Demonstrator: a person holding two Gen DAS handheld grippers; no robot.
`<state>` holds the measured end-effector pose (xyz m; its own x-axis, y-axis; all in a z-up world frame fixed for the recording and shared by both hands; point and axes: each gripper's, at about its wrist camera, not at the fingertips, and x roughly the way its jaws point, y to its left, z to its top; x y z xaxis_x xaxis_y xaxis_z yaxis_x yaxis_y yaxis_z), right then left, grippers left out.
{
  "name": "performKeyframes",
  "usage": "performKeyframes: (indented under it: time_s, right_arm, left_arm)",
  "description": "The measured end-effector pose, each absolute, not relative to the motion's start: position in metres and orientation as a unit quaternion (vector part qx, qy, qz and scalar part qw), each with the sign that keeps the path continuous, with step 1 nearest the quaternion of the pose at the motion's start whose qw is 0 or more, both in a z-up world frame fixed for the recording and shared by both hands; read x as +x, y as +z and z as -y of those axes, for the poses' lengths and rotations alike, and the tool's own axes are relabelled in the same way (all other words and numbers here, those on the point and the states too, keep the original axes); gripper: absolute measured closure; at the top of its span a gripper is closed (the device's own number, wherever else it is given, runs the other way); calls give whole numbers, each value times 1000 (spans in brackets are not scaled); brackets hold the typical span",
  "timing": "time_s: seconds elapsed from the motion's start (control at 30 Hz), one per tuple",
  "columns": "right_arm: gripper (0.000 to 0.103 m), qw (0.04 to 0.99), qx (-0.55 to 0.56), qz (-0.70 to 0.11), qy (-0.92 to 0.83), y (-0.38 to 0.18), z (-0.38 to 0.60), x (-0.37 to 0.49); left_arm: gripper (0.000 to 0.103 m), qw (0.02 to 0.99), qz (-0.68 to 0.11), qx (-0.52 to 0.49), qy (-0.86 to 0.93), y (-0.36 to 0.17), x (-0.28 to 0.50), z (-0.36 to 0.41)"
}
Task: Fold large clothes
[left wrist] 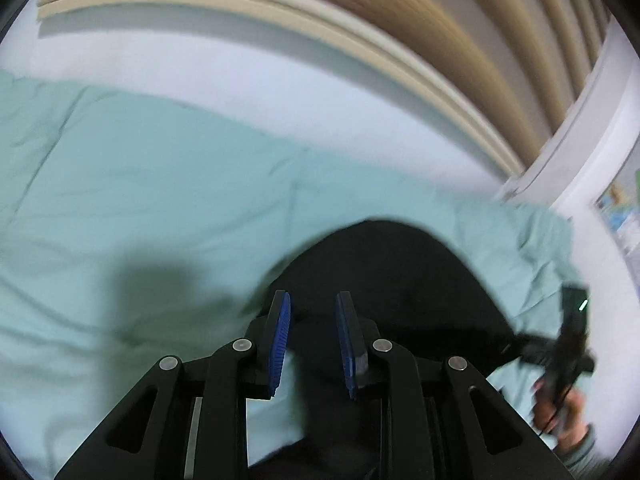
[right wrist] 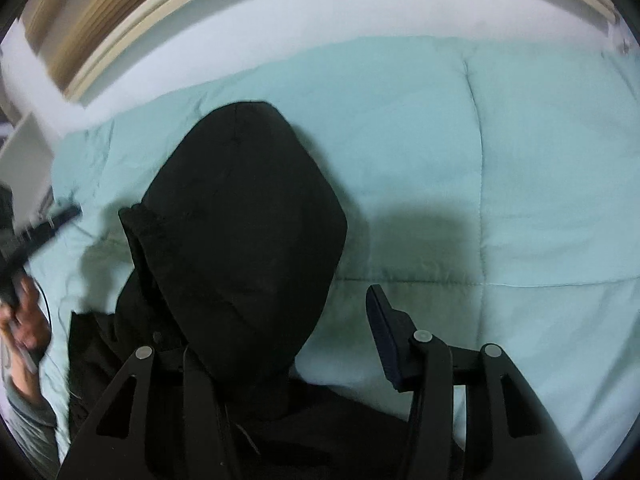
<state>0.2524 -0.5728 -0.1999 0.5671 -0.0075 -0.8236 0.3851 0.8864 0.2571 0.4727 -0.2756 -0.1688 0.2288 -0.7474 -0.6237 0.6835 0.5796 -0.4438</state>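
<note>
Item: black hooded garment of thick, matte, fleece-like cloth (right wrist: 240,232), laid on a pale mint-green quilted bedcover (right wrist: 500,168) with stitched seams. Position: in the right wrist view its hood lies straight ahead of the jaws, peak pointing away, while the body of the garment runs back beneath and between the fingers; in the left wrist view a rounded black mass of the same cloth (left wrist: 392,272) sits just beyond the fingertips and continues under them. Left gripper (left wrist: 312,340): blue-ribbed pads parted, nothing between them but cloth lying underneath, so released. Right gripper (right wrist: 280,340): the right-hand finger stands clear over the bedcover, the other finger is lost against the black cloth; jaws spread wide, apparently holding nothing, though contact on the hidden side cannot be told. Handling, as judged: soft and limp with no stiffness, fairly bulky, likely heavier than a shirt, not fragile and not slippery; it will sag and drag when lifted by one point. Suggested hold: pinch a doubled edge or seam, such as the hood rim or a shoulder line, with each gripper at matching points on either side. Also noted: cream slatted headboard (left wrist: 360,40) beyond the bedcover. Both views are motion-blurred.
</note>
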Motion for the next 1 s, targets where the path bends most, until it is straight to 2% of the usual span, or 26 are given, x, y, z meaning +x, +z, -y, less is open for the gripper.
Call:
performKeyframes:
  time_s: [0.13, 0.33, 0.43, 0.53, 0.67, 0.73, 0.83, 0.87, 1.0]
  right_arm:
    - [46, 822, 209, -519, -107, -219, 580, 245]
    - [28, 813, 170, -548, -102, -214, 567, 220]
    - [26, 805, 122, -570, -111, -218, 550, 221]
    - [25, 789, 140, -589, -108, -229, 547, 213]
    - [20, 809, 152, -546, -155, -233, 552, 208]
    - [20, 838, 223, -491, -80, -226, 555, 212]
    - [4, 837, 362, -410, 21, -228, 570, 203]
    - [4, 835, 376, -402, 21, -229, 573, 198]
    - [4, 861, 300, -409, -29, -212, 569, 176]
  left_arm:
    - [79, 782, -430, 1, -452, -178, 477, 319]
    - [79, 761, -466, 33, -450, -215, 484, 362]
    - [79, 757, -469, 37, -454, -223, 479, 369]
    - [79, 752, -461, 23, -470, -214, 475, 371]
    - [79, 743, -452, 36, -492, -207, 466, 388]
    - [79, 738, -464, 57, -487, -210, 465, 401]
    - [79, 727, -482, 59, -485, -223, 463, 406]
    - [79, 727, -480, 61, -487, -224, 460, 407]
    - [79, 727, -470, 68, -495, -217, 455, 400]
